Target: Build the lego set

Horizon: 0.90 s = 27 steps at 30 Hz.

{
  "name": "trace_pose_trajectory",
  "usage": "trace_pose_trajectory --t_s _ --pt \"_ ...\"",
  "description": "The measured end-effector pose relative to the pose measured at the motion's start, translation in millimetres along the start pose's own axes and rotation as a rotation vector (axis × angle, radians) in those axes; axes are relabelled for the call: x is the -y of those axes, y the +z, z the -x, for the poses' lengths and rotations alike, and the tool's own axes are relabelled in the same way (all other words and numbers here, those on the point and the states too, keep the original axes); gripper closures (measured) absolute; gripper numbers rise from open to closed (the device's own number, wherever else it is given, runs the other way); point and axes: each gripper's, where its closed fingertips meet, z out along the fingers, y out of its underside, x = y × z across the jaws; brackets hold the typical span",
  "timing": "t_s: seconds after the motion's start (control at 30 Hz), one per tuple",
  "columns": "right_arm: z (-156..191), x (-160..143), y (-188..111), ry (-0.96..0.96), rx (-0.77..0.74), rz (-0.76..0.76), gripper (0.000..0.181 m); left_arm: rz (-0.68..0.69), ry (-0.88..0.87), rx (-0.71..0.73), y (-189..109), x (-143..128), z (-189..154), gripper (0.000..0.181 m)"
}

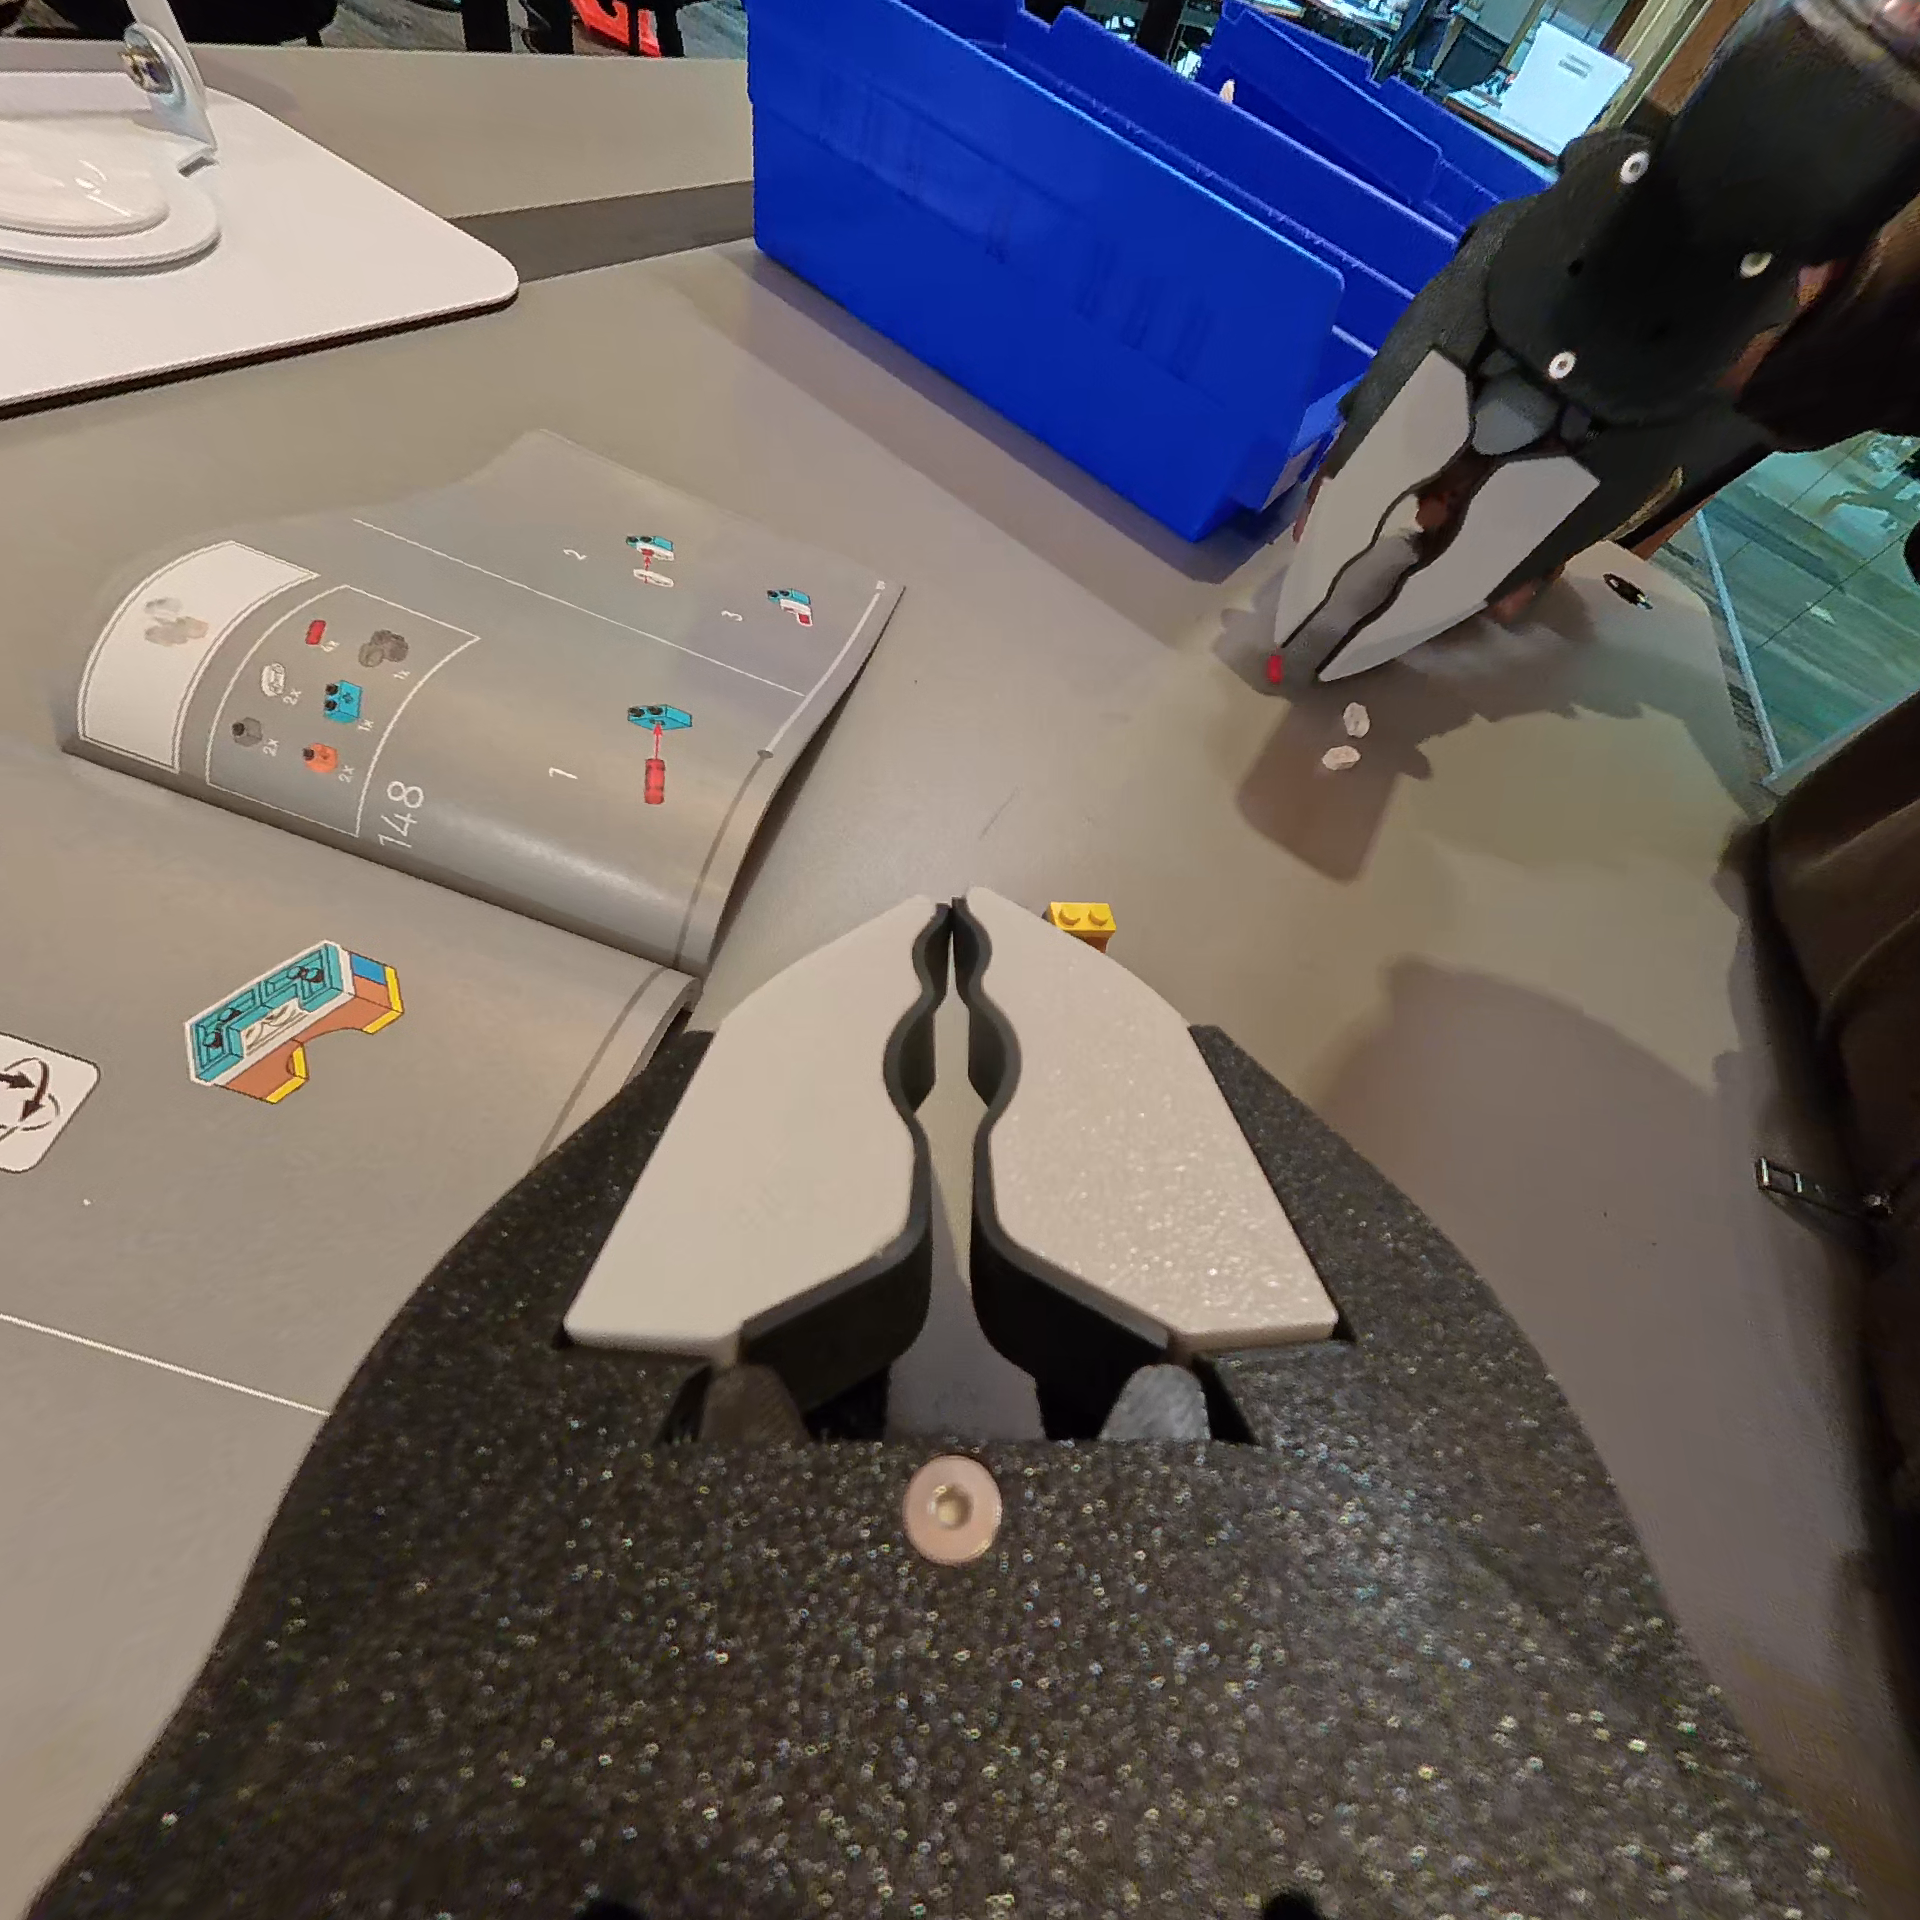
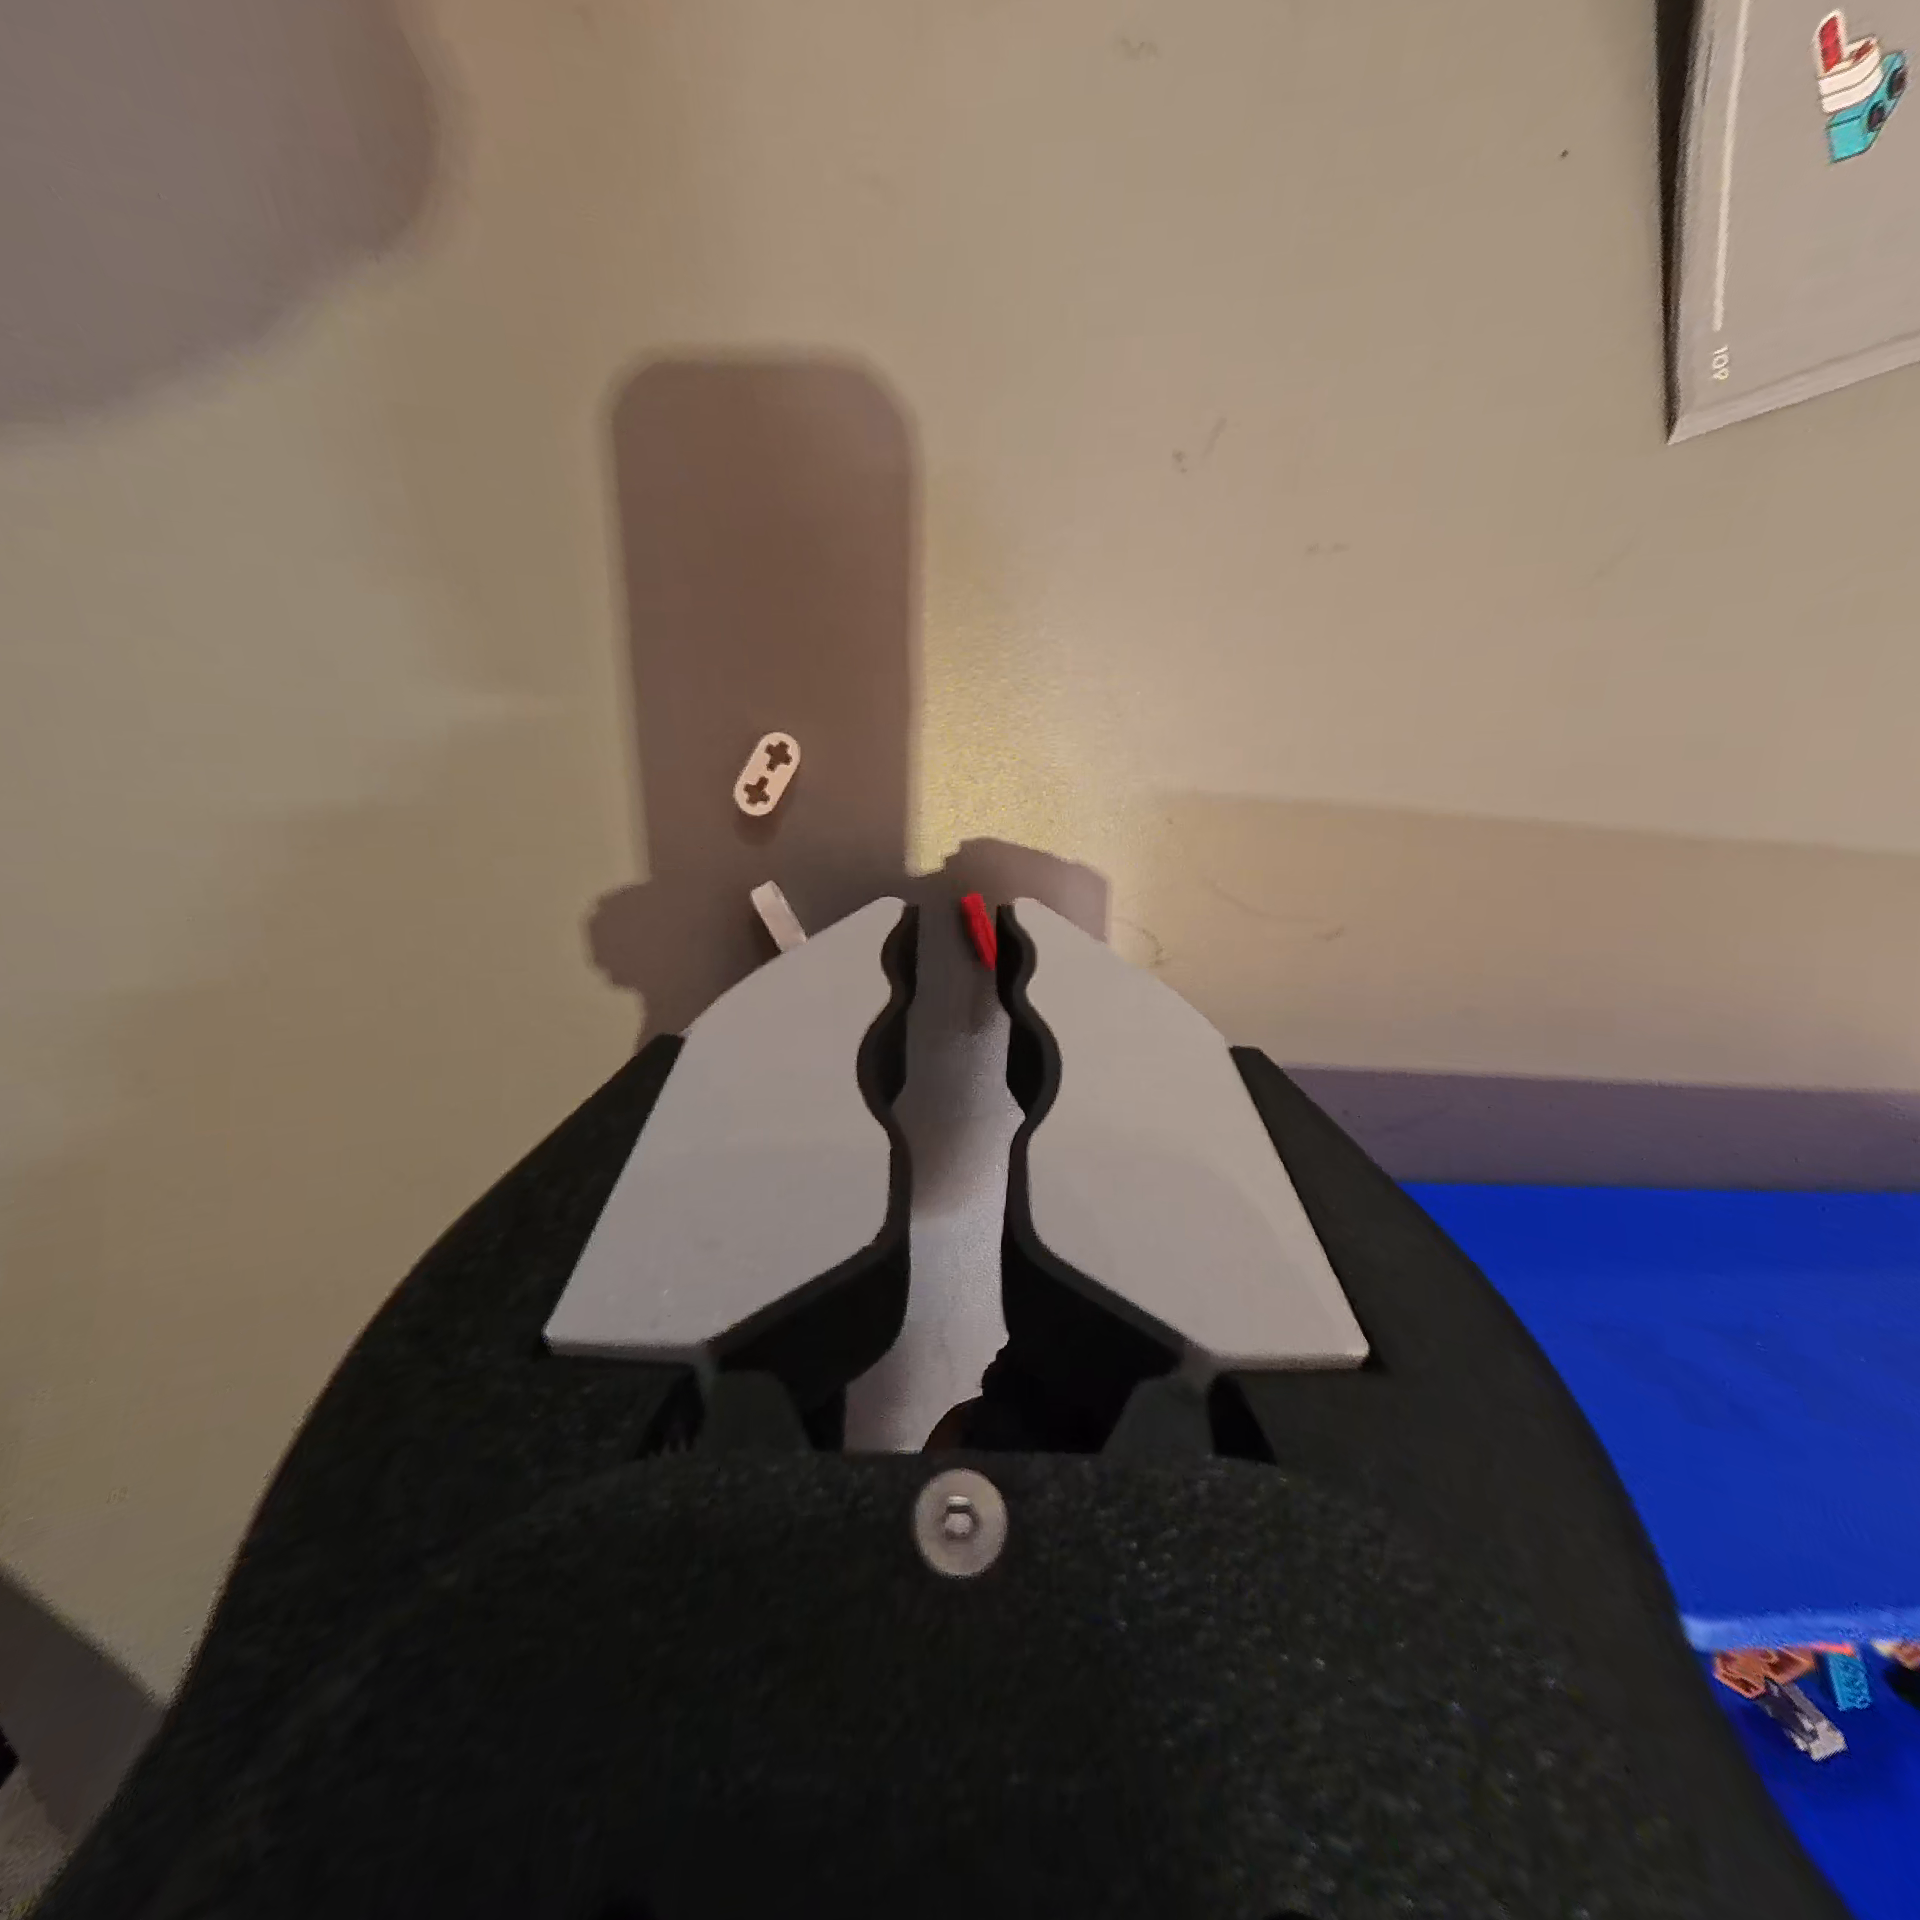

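We see the right tongs [image 2: 954, 914] tipped down to the tabletop [image 2: 1351, 623], narrowly parted around a small red pin [image 2: 977, 928] lying between their tips, not clamped. Our left tongs [image 1: 953, 912] are closed empty, a yellow brick [image 1: 1083, 921] just beyond.

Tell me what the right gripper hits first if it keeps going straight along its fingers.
Most likely the small red piece: it sits between the right gripper fingertips, just above the grey table. Depth is unclear.
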Motion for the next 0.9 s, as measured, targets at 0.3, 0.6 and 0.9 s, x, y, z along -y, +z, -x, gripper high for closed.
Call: trace_pose_trajectory --t_s 0.3,0.6,0.9 --pt "-45 16 -98 0.246 -0.038 -0.289 0.164 -0.002 -0.005 -0.001 -1 0 0 0.181" --pt "-106 -152 -114 0.464 -0.148 0.111 0.167 -0.027 -0.042 -0.033 -4 3 0 0.181" --pt "-107 -180 -85 0.285 0.050 0.267 0.167 -0.081 -0.069 -0.049 -12 9 5 0.181"
